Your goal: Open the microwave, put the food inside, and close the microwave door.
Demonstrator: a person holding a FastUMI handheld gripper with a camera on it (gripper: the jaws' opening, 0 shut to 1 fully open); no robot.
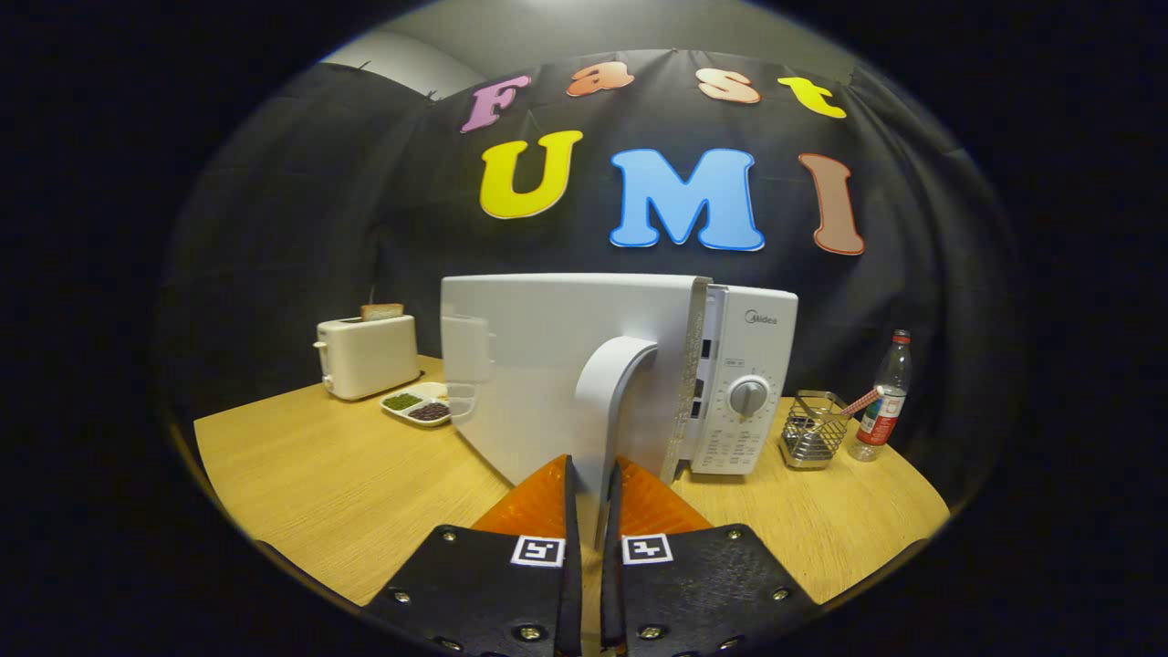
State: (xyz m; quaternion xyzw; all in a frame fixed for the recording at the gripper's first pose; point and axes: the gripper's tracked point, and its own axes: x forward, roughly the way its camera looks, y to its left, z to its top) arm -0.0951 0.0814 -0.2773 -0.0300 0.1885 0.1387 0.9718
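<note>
The white microwave (pixel 750 365) stands at the back of the wooden table (pixel 310 474), its control panel with a round dial facing me. Its door (pixel 538 356) is swung partly open toward me, hinged on the left, so the cavity is hidden behind it. The door's curved white handle (pixel 613 383) runs down between my fingers, and my gripper (pixel 591 474) is shut on its lower end. The food, a white divided tray (pixel 416 405) holding green and dark beans, lies on the table left of the door, its right end tucked behind the door's edge.
A cream toaster (pixel 367 356) with a slice of bread in it stands at the back left. Right of the microwave are a wire metal basket (pixel 812 431) with a striped straw, and a clear plastic bottle (pixel 887 394). Bare tabletop spreads on both sides of the fingers.
</note>
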